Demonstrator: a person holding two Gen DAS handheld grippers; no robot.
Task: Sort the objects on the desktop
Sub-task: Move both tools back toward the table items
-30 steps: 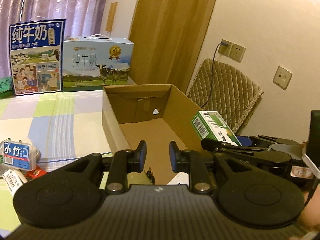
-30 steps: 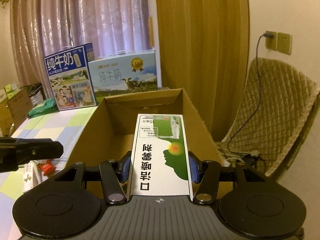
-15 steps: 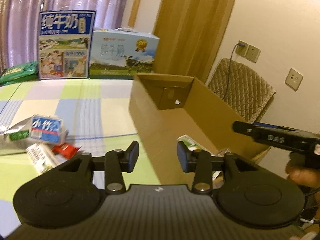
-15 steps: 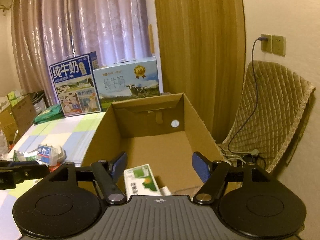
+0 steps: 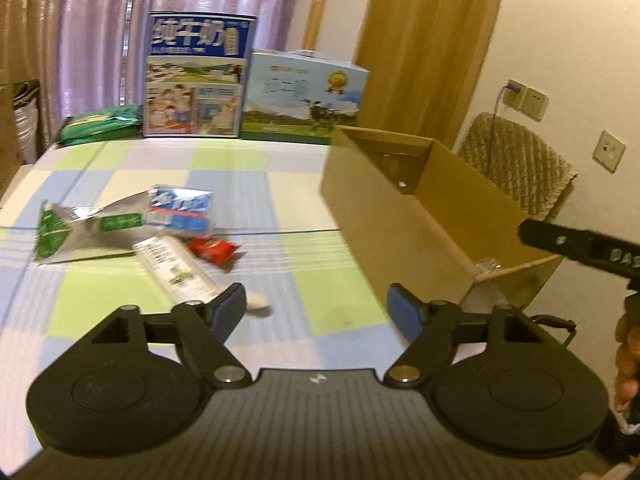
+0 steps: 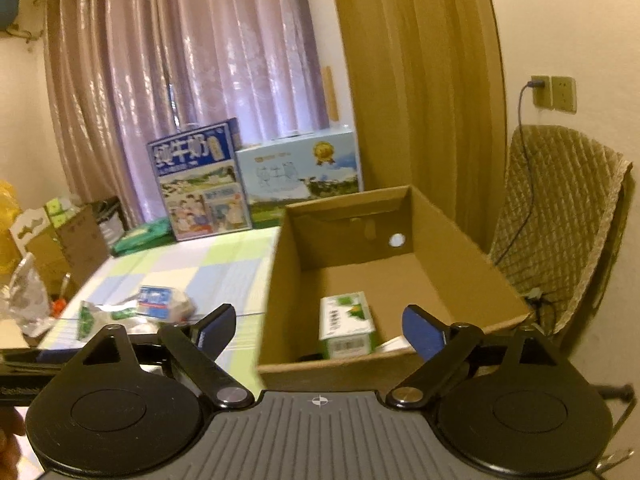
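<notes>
The green box [image 6: 347, 322] now lies in the cardboard box [image 6: 472, 256], lower centre. Your right gripper [image 6: 318, 330] has let go, fingers wide and empty; your left gripper [image 5: 316, 310], likewise spread, turns toward the tube [image 5: 176, 268] on the table [image 5: 256, 184].

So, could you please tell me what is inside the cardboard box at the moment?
In the right wrist view, the cardboard box holds a green-and-white carton lying on its floor, with something white beside it. The near wall hides the front of the floor.
</notes>
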